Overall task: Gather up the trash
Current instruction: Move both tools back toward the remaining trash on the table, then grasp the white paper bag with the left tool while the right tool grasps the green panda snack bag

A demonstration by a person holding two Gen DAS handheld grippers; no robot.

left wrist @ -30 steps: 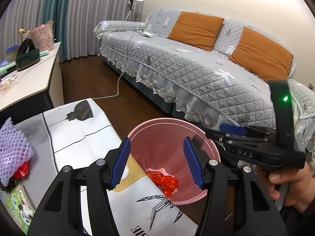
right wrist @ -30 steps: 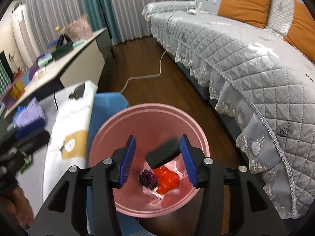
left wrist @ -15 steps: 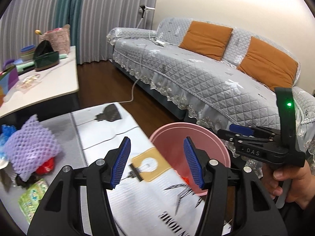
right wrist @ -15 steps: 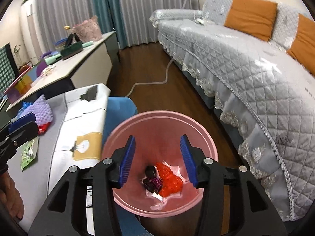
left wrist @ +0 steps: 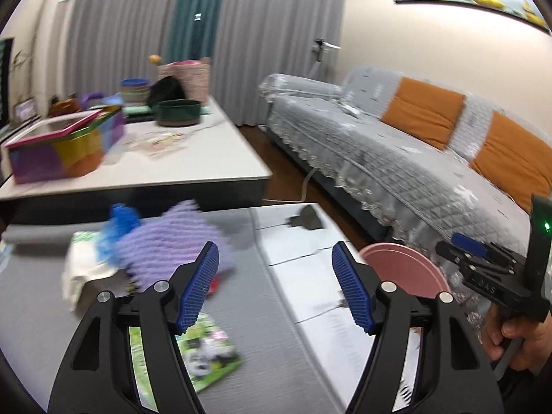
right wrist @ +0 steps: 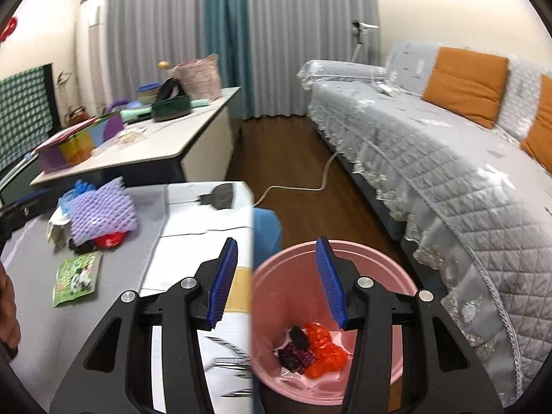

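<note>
A pink bin (right wrist: 376,265) stands on the floor beside the low table and holds red and dark wrappers (right wrist: 315,348). Its rim shows in the left wrist view (left wrist: 403,269). My right gripper (right wrist: 277,284) is open and empty above the bin's near rim. My left gripper (left wrist: 276,291) is open and empty over the table. A trash pile lies on the table: purple foam net (left wrist: 165,241) (right wrist: 101,212), blue bag (left wrist: 119,224), white paper (left wrist: 82,276), red wrapper (right wrist: 110,239). A green packet (left wrist: 203,352) (right wrist: 76,277) lies nearer.
The table has a grey and white cloth (right wrist: 196,220). A white side table (left wrist: 165,162) behind it carries boxes and bowls. A grey sofa (right wrist: 448,158) with orange cushions runs along the right. A cable (right wrist: 303,186) lies on the wood floor.
My left gripper has swung left from over the bin to over the table, toward the trash pile. A dark piece fell from my right gripper into the bin, and that gripper has shifted left.
</note>
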